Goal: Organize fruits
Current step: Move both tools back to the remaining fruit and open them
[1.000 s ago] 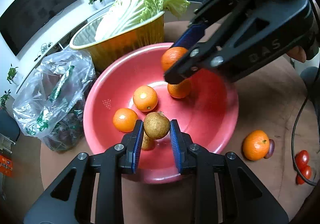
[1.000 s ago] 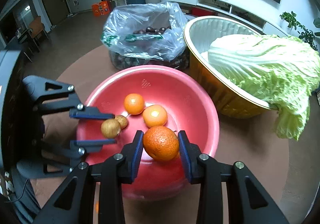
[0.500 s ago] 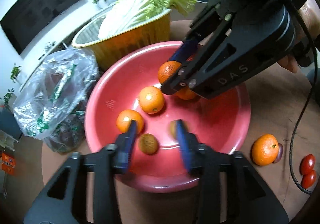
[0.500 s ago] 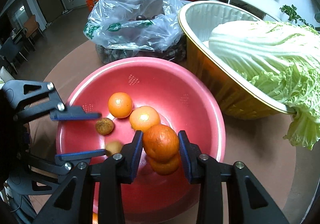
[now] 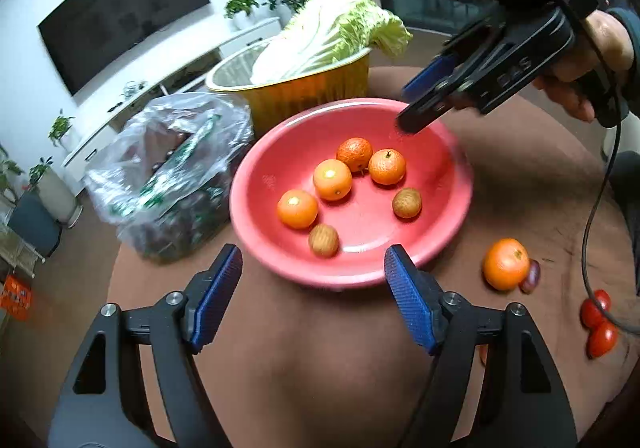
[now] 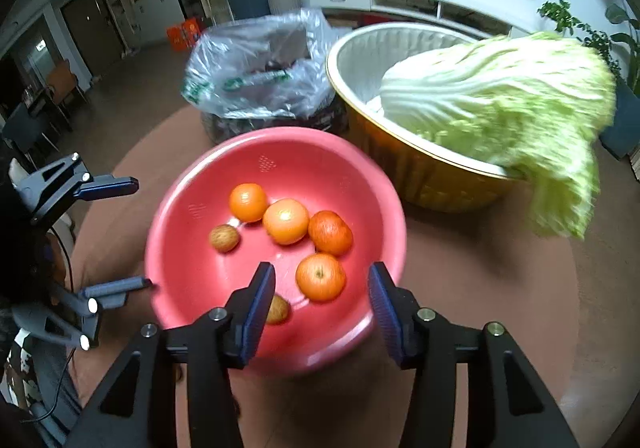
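A red bowl (image 5: 448,184) (image 6: 280,164) on the round brown table holds several oranges (image 5: 333,179) (image 6: 320,277) and two small brown fruits (image 5: 406,202) (image 6: 224,238). My left gripper (image 5: 314,296) is open and empty, just in front of the bowl's near rim. My right gripper (image 6: 320,302) is open and empty, over the bowl's near rim; it also shows in the left wrist view (image 5: 416,104) above the bowl's far side. One orange (image 5: 505,263) lies on the table right of the bowl, beside a small purple fruit (image 5: 530,277).
A gold basin (image 5: 312,88) (image 6: 420,176) with a napa cabbage (image 5: 328,28) (image 6: 500,96) stands behind the bowl. A clear plastic bag (image 5: 168,168) (image 6: 260,72) of dark produce sits beside it. Two cherry tomatoes (image 5: 598,324) and a black cable (image 5: 592,216) lie at the right.
My left gripper opened and dropped the brown fruit into the bowl, then drew back. My right gripper opened and released the orange into the bowl, then rose.
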A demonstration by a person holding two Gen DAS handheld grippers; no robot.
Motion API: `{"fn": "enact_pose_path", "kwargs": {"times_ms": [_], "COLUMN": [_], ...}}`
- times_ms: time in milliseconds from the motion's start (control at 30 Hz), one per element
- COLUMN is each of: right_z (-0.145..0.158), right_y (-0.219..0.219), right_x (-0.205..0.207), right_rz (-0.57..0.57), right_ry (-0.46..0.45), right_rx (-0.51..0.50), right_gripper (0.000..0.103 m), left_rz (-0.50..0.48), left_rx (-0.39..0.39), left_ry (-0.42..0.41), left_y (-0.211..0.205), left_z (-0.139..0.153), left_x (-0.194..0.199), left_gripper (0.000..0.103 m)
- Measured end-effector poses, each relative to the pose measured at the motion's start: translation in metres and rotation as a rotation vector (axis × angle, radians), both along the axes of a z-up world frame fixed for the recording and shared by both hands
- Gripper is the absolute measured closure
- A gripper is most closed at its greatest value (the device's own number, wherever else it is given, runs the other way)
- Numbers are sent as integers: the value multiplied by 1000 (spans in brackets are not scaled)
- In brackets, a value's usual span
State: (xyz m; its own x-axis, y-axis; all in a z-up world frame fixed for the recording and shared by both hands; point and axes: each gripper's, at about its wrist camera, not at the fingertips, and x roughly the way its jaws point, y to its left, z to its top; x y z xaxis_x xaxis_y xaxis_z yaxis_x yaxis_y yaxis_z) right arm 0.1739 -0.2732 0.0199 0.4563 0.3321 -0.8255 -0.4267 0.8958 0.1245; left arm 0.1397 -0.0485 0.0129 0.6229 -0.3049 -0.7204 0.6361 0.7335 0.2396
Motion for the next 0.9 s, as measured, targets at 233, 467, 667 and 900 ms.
{"fn": "enact_pose_path", "kwargs": {"times_ms": [233, 467, 667, 900], "right_z": [6, -16, -26, -34], "right_y": [-25, -24, -16, -22], "right_x": [-75, -156, -203, -210], "right_rz": [-2, 199, 399, 442], "right_ry": [-36, -4, 1, 1], "right_rx": [49, 27, -32, -65], "right_gripper": [49, 49, 49, 49], "left_rz": [2, -159, -276, -287], "left_rx": [-63, -60, -13, -11], "left_ry": [-5, 61, 121, 141], "left_y": [16, -3, -40, -64], "left_z": [6, -11, -36, -44], "left_x": [-67, -155, -204, -217], "left_gripper": [25, 25, 25, 25]}}
